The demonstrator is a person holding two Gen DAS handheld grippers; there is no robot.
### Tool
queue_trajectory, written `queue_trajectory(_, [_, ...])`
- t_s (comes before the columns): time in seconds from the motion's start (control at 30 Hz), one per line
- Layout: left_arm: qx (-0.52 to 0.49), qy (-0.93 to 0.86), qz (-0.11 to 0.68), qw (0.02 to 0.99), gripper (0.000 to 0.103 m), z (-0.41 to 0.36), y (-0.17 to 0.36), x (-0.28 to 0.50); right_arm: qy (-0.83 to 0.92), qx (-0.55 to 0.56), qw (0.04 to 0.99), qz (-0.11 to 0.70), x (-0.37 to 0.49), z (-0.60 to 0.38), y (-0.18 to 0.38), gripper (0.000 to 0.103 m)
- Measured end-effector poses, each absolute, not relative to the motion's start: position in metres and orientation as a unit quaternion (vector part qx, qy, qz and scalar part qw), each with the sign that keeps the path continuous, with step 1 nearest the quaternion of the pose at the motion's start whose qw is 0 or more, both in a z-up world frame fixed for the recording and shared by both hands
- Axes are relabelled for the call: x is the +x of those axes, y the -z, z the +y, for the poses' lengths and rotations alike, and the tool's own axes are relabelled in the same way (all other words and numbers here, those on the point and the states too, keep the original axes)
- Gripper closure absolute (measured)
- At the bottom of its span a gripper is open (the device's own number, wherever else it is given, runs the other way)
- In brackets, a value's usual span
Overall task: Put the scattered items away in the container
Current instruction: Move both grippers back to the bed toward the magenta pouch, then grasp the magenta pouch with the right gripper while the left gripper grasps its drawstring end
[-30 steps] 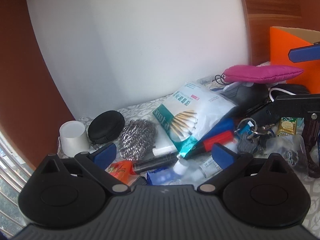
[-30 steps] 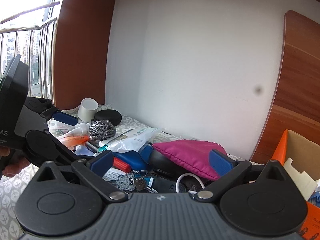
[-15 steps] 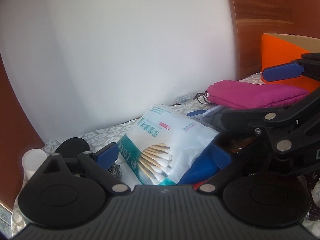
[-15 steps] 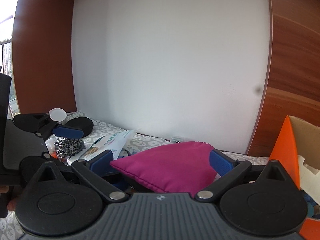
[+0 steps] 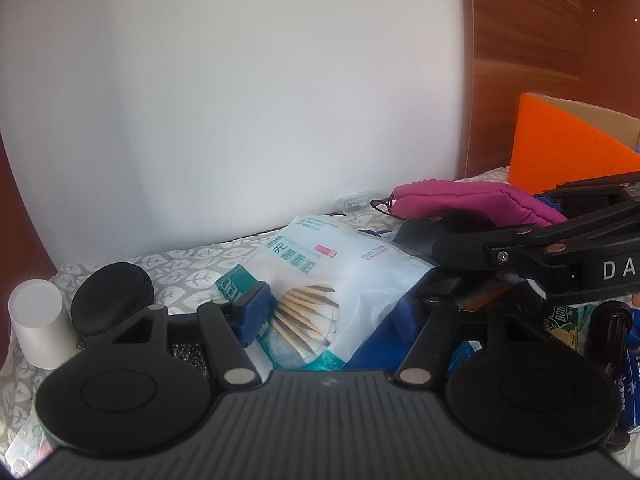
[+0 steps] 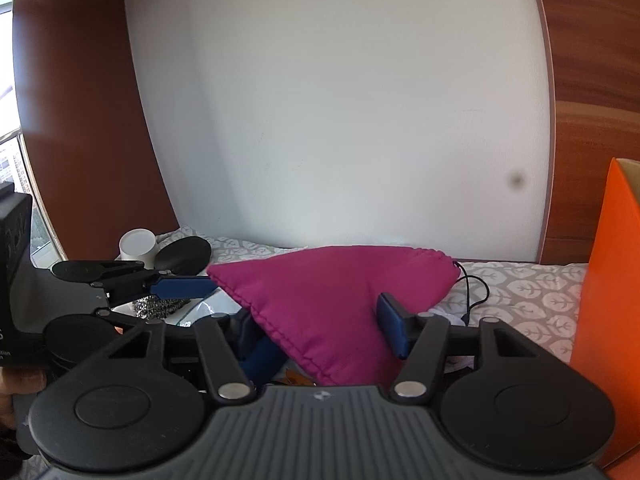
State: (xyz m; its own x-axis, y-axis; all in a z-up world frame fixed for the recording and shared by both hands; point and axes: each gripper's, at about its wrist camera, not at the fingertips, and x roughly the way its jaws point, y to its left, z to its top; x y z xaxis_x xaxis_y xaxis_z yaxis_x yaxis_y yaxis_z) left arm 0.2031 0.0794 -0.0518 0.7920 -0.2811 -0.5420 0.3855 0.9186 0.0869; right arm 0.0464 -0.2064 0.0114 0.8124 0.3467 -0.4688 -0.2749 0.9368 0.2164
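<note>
At the far left stand a white cup [image 5: 38,326] and a black round case [image 5: 112,300] on the leaf-patterned cloth [image 5: 192,264]; beside them the left gripper [image 5: 332,316] is closing, its blue pads around the cotton-swab bag [image 5: 320,276]. Further right, the right gripper [image 6: 320,330] is closing on the magenta pouch [image 6: 332,300] lying between its pads, and the orange box [image 6: 608,280] stands at the far right
</note>
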Motion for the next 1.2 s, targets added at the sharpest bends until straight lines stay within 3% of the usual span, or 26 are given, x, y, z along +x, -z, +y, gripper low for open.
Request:
queue_trajectory(0.07, [0.096,0.178,0.269,0.941,0.040,0.078,0.054,0.206,-0.164,0.075,0.945,0.273,0.049,-0.207,-0.010,0.023])
queue_trajectory(0.17, [0.105,0.180,0.268,0.941,0.040,0.074,0.056,0.206,-0.181,0.075,0.940,0.279,0.049,-0.206,-0.007,0.008])
queue_trajectory(0.87, [0.188,0.223,0.289,0.912,0.047,0.084,0.073,0.116,-0.241,-0.019,0.920,0.307,-0.024,-0.166,-0.006,0.008])
queue_trajectory(1.2, [0.194,0.234,0.292,0.907,0.046,0.081,0.074,0.082,-0.286,0.023,0.903,0.319,-0.056,-0.144,-0.012,0.009])
